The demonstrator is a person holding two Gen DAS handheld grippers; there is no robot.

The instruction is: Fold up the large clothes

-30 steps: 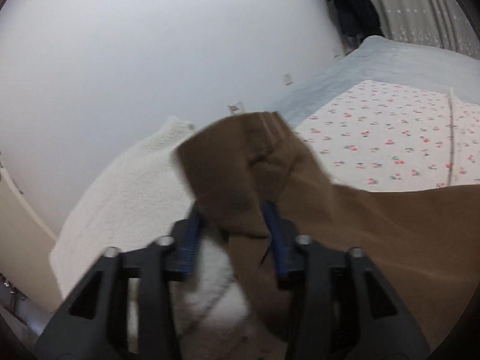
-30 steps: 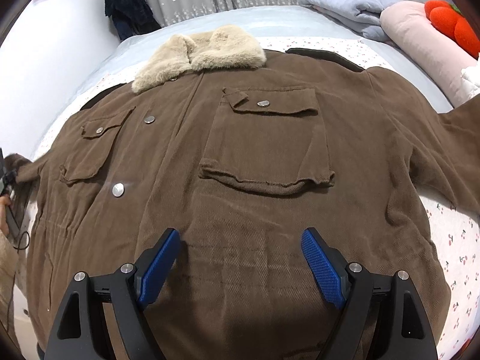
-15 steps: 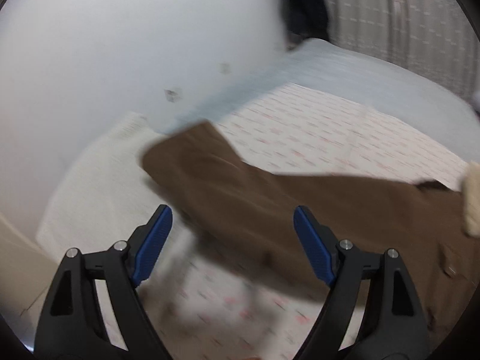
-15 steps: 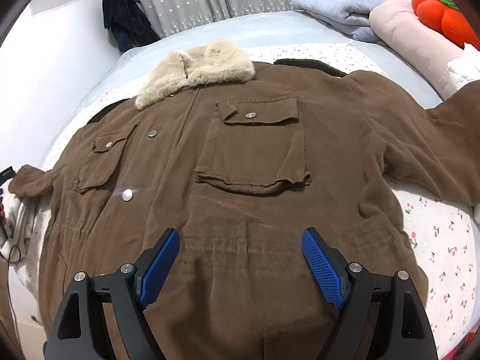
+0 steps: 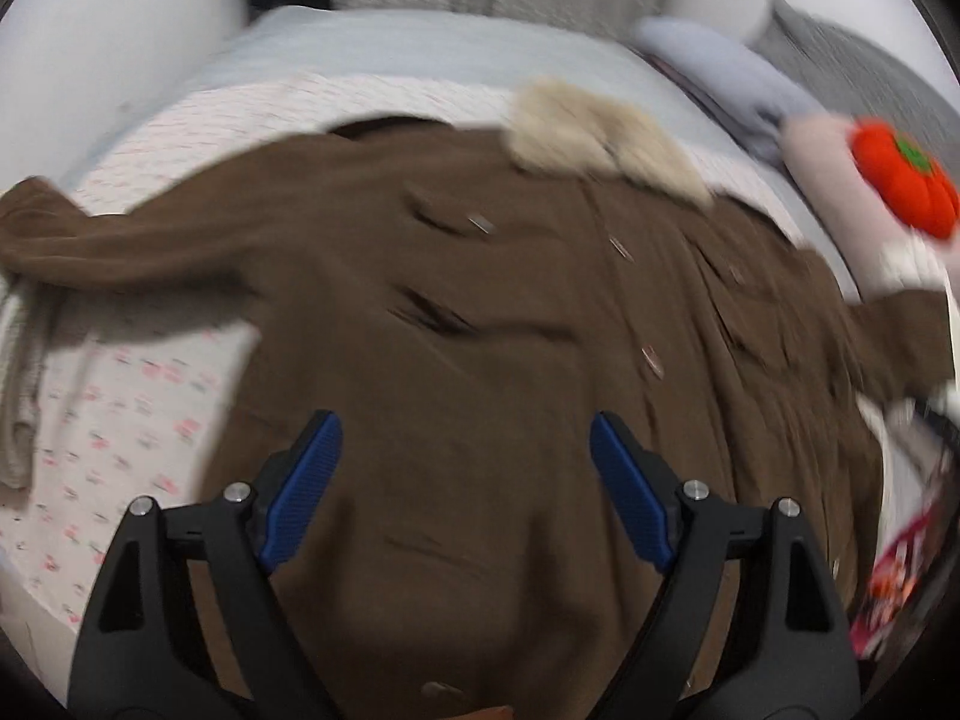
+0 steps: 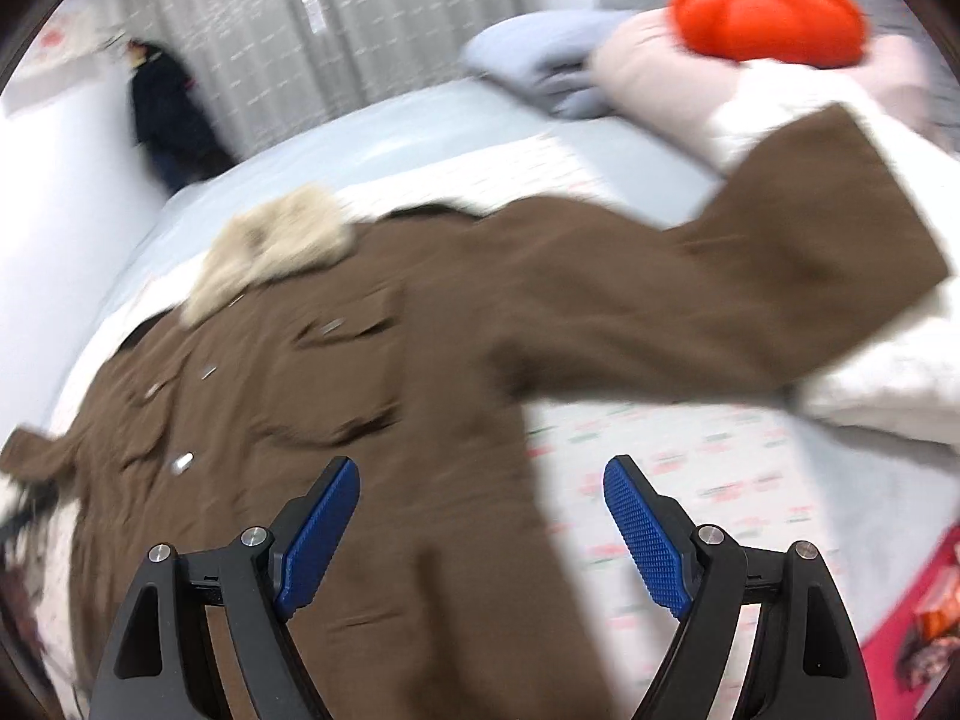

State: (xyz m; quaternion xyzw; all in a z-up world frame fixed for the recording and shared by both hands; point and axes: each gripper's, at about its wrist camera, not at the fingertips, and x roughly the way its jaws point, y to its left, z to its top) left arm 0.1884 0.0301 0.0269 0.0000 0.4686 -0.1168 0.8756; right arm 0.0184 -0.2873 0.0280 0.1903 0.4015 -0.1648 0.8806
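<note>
A large brown jacket (image 5: 480, 312) with a beige fur collar (image 5: 594, 132) lies spread face up on a bed, both sleeves stretched out. Its left sleeve (image 5: 120, 240) reaches the bed's left side. In the right wrist view the jacket (image 6: 360, 408) fills the left half and its right sleeve (image 6: 780, 300) reaches up to the right. My left gripper (image 5: 462, 444) is open and empty over the jacket's lower body. My right gripper (image 6: 480, 492) is open and empty above the jacket's right edge. Both views are blurred.
The bed has a cherry-print sheet (image 6: 690, 456) and a pale blue cover (image 6: 420, 138). An orange pumpkin cushion (image 6: 768, 18) sits on pink and blue bedding at the head. A white fleece blanket (image 5: 24, 372) lies at the left edge. Curtains and a dark hanging garment (image 6: 168, 114) stand behind.
My left gripper let go of the left sleeve, opened, and swung right over the jacket's body. My right gripper swung right toward the right sleeve, staying open.
</note>
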